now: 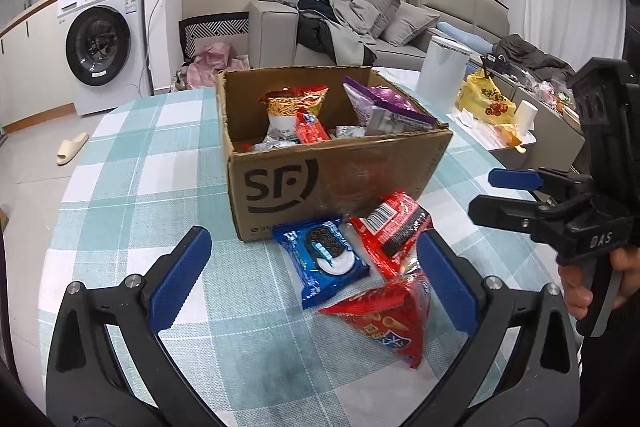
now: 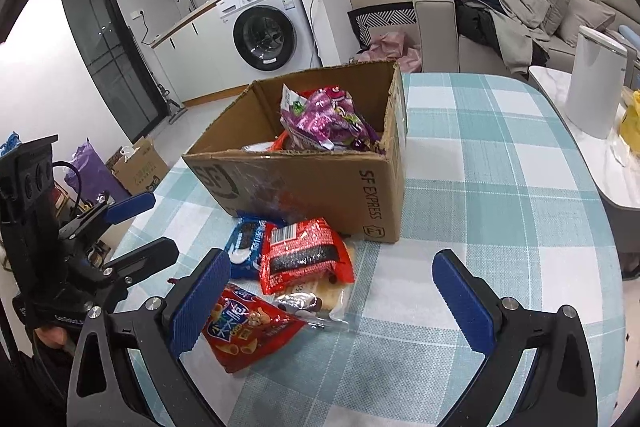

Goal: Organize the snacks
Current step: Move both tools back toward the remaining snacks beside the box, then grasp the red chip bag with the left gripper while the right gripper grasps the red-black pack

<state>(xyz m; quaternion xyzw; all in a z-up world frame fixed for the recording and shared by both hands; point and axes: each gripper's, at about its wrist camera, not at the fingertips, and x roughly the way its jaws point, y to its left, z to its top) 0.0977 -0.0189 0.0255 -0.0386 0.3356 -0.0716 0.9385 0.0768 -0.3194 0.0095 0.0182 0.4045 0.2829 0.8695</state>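
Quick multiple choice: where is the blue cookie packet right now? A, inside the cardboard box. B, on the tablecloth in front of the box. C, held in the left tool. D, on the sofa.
B: the blue cookie packet lies flat on the checked tablecloth just in front of the cardboard box, beside the red snack packets, while the left tool is open and holds nothing.

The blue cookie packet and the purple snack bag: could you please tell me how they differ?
The blue cookie packet lies flat on the checked tablecloth, outside the cardboard box; the purple snack bag stands tilted inside the box. The blue one shows a sandwich cookie; the purple one is shiny and crinkled, and looks larger. Both appear sealed, and neither is held by a hand-held gripper.
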